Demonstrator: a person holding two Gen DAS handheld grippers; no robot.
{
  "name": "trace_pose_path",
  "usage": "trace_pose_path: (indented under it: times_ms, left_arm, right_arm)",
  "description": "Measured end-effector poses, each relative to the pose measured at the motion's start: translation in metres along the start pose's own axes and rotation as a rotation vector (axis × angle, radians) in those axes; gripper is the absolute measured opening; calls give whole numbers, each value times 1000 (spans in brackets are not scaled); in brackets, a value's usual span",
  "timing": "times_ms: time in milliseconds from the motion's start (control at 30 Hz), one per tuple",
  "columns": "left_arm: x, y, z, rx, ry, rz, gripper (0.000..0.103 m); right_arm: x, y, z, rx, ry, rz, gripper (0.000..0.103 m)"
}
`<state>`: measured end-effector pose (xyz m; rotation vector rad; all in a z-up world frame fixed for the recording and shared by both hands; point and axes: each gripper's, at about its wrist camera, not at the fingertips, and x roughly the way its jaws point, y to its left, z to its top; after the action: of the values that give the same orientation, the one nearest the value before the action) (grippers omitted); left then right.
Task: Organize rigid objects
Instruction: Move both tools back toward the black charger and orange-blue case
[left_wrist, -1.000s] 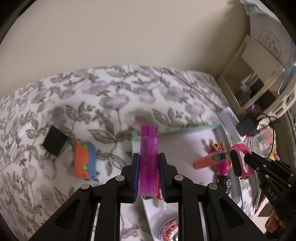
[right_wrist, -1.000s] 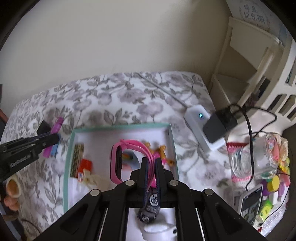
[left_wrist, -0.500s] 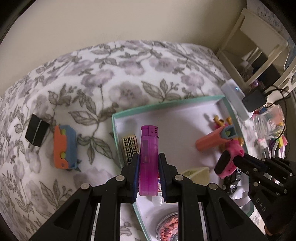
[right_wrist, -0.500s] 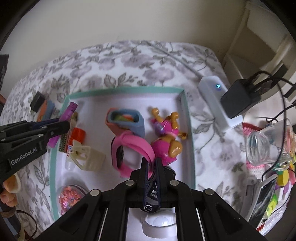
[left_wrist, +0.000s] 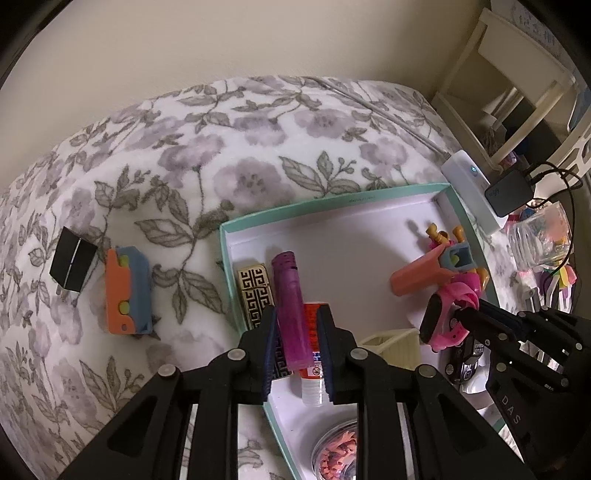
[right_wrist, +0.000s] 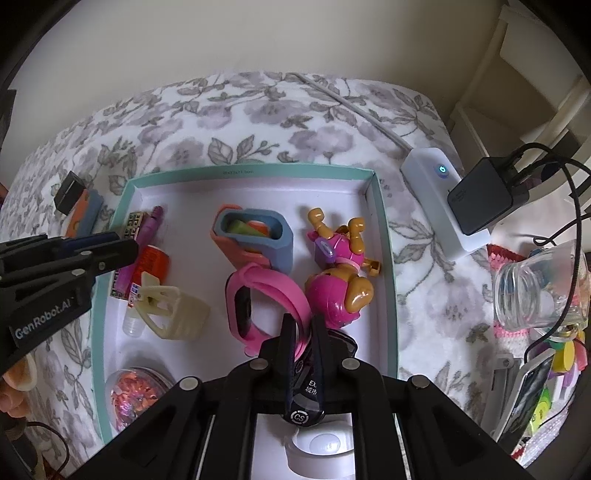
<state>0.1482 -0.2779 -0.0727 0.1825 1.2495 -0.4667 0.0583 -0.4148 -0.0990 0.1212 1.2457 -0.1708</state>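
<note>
Moved: both hand-held grippers sank into the teal-rimmed white cardboard box (right_wrist: 384, 236)
Left hand-held gripper (left_wrist: 297, 343): jaws just eased apart, translucent purple plastic lighter (left_wrist: 291, 314) loose between them
Right hand-held gripper (right_wrist: 303, 338): jaws just parting, apparently barely touching the pink rubber watch strap (right_wrist: 273, 291)

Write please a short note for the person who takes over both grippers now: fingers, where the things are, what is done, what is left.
Left gripper: fingers slightly apart. The purple lighter lies loose between them in the teal box, beside a gold patterned case.
Right gripper: fingers pinch the strap of the pink watch, which rests in the box.
Done: lighter placed, watch brought in.
Left: let go of the watch; probably fetch the orange-blue toy and the black cube from the floral blanket.
</note>
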Motion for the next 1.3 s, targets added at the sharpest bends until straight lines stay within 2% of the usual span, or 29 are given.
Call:
trace_pose_path:
  times_ms: [67, 267, 300, 333, 367, 400, 433, 600, 733, 900, 967, 1000, 1200, 1300]
  left_arm:
    - [-3, 3, 1, -6, -6, 2, 34]
    - [-16, 15, 5, -35, -41, 9, 38]
    - [-18, 18, 5, -42, -45, 10, 39]
    - [-20, 21, 6, -50, -51, 12, 42]
    - [-22, 24, 7, -59, -56, 16, 52]
    - [-24, 29, 8, -69, -63, 22, 57]
    - [-26, 33, 9, -79, -69, 28, 64]
    - [-31, 63, 12, -152, -86, 48, 64]
    - [-36, 91, 12, -220, -103, 70, 67]
    - [-43, 132, 9, -318, -122, 97, 68]
    - [-44, 149, 7, -361, -126, 105, 79]
    - [-46, 160, 5, -387, -129, 110, 81]
    - [-54, 206, -7, -491, -156, 167, 82]
    - [-55, 224, -13, -530, -166, 180, 83]
  right_arm:
    - [-2, 0, 1, 2, -5, 0, 13]
    - [-15, 1, 4, 19, -38, 8, 17]
    - [-15, 1, 4, 19, -38, 8, 21]
    - [-17, 1, 5, 23, -45, 10, 30]
    - [-18, 0, 7, 29, -54, 11, 35]
    - [-21, 0, 8, 37, -66, 10, 43]
    - [-23, -1, 8, 41, -75, 10, 44]
    - [-28, -3, 10, 64, -102, 8, 46]
    - [-29, -6, 13, 95, -119, 14, 63]
    - [-34, -6, 16, 116, -155, 20, 69]
    - [-35, -5, 17, 121, -167, 20, 69]
    - [-35, -4, 19, 122, -173, 20, 70]
    - [-41, 13, 27, 103, -219, 29, 77]
    - [-43, 25, 33, 90, -239, 39, 84]
